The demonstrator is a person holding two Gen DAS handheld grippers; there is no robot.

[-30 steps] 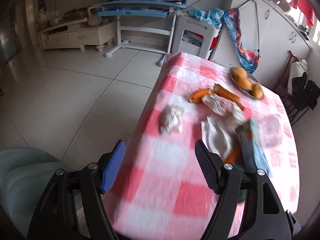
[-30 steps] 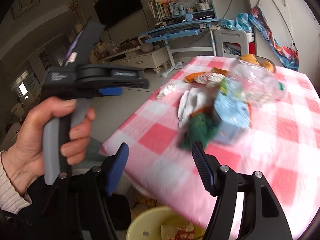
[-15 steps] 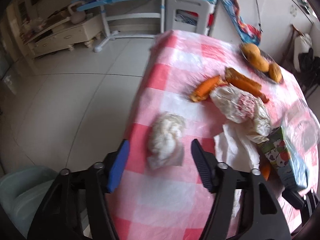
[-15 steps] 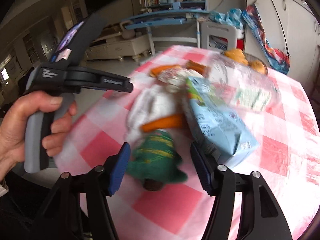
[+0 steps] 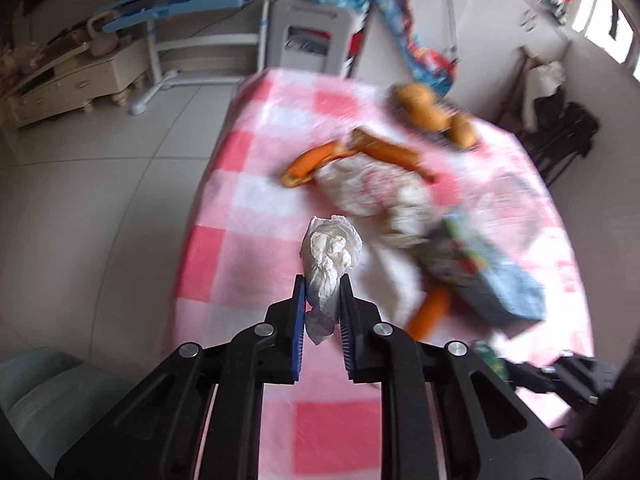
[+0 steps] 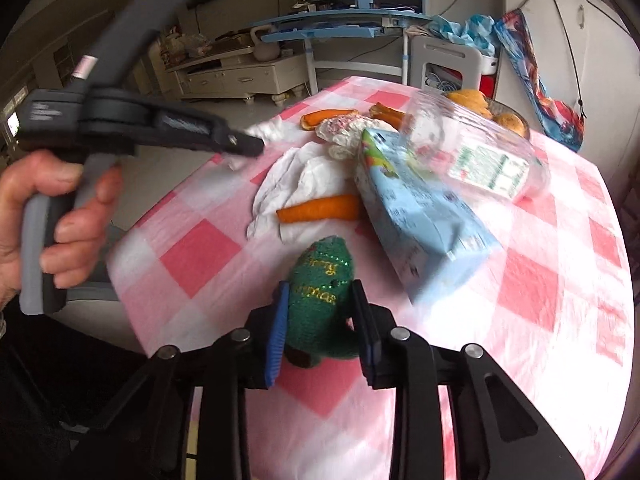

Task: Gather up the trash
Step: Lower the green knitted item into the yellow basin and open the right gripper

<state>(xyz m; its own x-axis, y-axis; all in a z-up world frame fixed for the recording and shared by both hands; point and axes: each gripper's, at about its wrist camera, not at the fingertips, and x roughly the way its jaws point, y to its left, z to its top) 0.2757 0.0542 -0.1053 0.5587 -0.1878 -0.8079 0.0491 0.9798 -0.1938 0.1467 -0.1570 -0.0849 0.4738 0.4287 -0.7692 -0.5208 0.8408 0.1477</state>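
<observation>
My left gripper [image 5: 322,286] is shut on a crumpled white tissue wad [image 5: 330,256] and holds it over the left part of the pink checked table [image 5: 248,200]. My right gripper [image 6: 320,296] is shut on a green knitted item with gold lettering [image 6: 322,280] near the table's front edge. The left gripper also shows in the right wrist view [image 6: 244,144], held in a hand. On the table lie a blue carton [image 6: 416,204], a clear plastic wrapper [image 6: 476,148], a flat white tissue [image 6: 304,176], orange peels [image 6: 320,208] and a crumpled printed wrapper [image 5: 372,188].
A plate of orange fruit [image 5: 432,116] stands at the far end of the table. A pale green bin [image 5: 36,396] sits on the floor at lower left. A blue desk [image 6: 340,28], a white stool [image 5: 316,40] and a low cabinet [image 5: 76,80] stand behind.
My left gripper has closed on the white tissue wad and lifted it. My right gripper has closed on the green knitted item.
</observation>
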